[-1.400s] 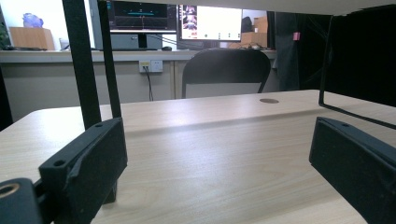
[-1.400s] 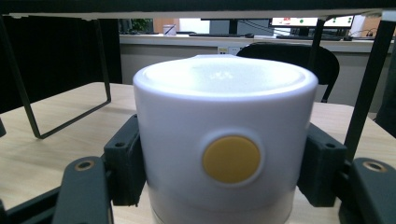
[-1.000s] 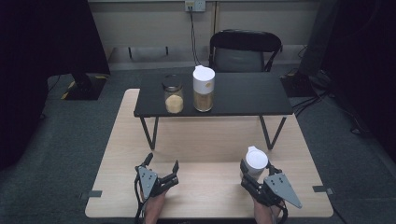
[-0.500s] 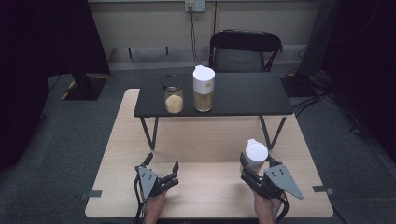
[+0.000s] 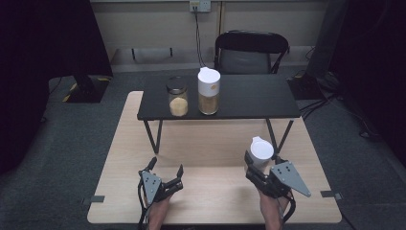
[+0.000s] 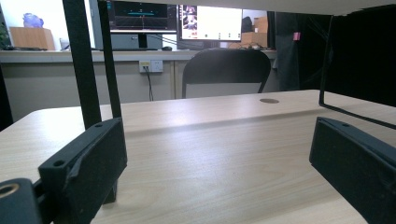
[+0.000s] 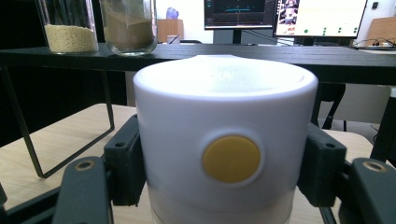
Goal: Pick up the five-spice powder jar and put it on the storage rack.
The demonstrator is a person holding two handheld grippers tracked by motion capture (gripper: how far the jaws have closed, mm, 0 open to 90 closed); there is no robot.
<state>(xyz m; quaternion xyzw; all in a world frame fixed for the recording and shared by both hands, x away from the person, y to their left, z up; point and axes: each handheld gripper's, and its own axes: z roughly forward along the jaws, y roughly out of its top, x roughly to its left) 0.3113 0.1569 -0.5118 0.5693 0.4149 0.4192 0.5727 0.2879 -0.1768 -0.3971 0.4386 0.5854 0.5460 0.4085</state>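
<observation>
No words or numbers can be read here. The screens point(image 7: 285, 16) far back glow, but their writing is too small and blurry to make out.

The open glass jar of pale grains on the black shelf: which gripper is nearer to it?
Left. The left gripper rests open on the wooden table, almost straight below the open jar. The right gripper, clamped on a white-lidded container, sits farther to the right.
</observation>
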